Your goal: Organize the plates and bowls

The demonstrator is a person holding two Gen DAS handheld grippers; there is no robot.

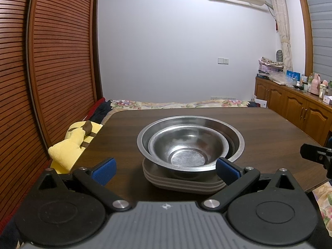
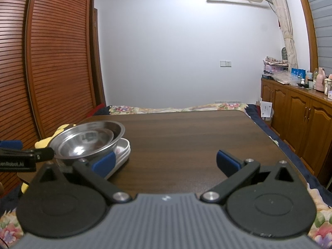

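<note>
A small steel bowl (image 1: 187,147) sits nested inside a larger steel bowl (image 1: 236,139), and both rest on a stack of plates (image 1: 182,183) on the dark wooden table (image 1: 269,128). My left gripper (image 1: 165,169) is open and empty, its blue pads either side of the stack's near edge. In the right wrist view the bowls (image 2: 87,139) and plates (image 2: 122,151) stand at the left. My right gripper (image 2: 165,162) is open and empty over bare table to the right of the stack.
A yellow plush toy (image 1: 72,143) lies beside the table's left edge. A bed with floral bedding (image 1: 176,103) lies beyond the table. A slatted wooden wardrobe (image 1: 51,62) stands at the left; wooden cabinets (image 1: 300,110) with bottles stand at the right.
</note>
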